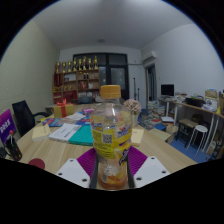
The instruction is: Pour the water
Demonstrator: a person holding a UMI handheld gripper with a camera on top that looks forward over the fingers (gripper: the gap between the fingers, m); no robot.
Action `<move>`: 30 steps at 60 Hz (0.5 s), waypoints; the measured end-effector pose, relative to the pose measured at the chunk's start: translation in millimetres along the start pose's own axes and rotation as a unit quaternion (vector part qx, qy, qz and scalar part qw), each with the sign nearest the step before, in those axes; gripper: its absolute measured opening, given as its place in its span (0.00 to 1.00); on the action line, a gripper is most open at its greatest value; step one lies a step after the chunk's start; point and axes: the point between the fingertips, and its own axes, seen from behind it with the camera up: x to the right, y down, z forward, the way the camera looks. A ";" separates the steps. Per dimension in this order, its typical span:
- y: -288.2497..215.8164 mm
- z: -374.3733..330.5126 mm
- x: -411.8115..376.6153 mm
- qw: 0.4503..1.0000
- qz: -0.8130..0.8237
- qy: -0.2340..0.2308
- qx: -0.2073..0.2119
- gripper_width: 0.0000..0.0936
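Note:
A clear plastic bottle (112,132) with an orange cap, a yellow label and orange liquid low in it stands upright between my fingers, held up over the table. My gripper (112,168) is shut on the bottle's lower body, with the purple pads (87,162) pressed against both sides. No cup or other vessel for pouring shows clearly.
A wooden table (45,148) lies below and ahead, scattered with papers, a teal book (82,133) and small items. A dark bottle (12,148) stands left of my fingers. Chairs, desks with monitors (167,90) and shelves (78,78) fill the room beyond.

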 end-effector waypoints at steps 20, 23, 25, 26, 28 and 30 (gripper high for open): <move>-96.4 -57.5 -93.6 0.969 -0.248 0.015 -0.013 0.38; -109.0 -65.0 -126.2 0.942 -0.334 0.025 -0.012 0.37; -119.2 -72.1 -136.2 0.917 -0.397 0.024 -0.012 0.37; -121.5 -74.8 -150.2 0.903 -0.428 0.026 -0.010 0.38; -135.6 -84.0 -165.7 0.871 -0.491 0.029 -0.002 0.38; -134.7 -86.6 -191.1 0.832 -0.555 0.030 0.003 0.38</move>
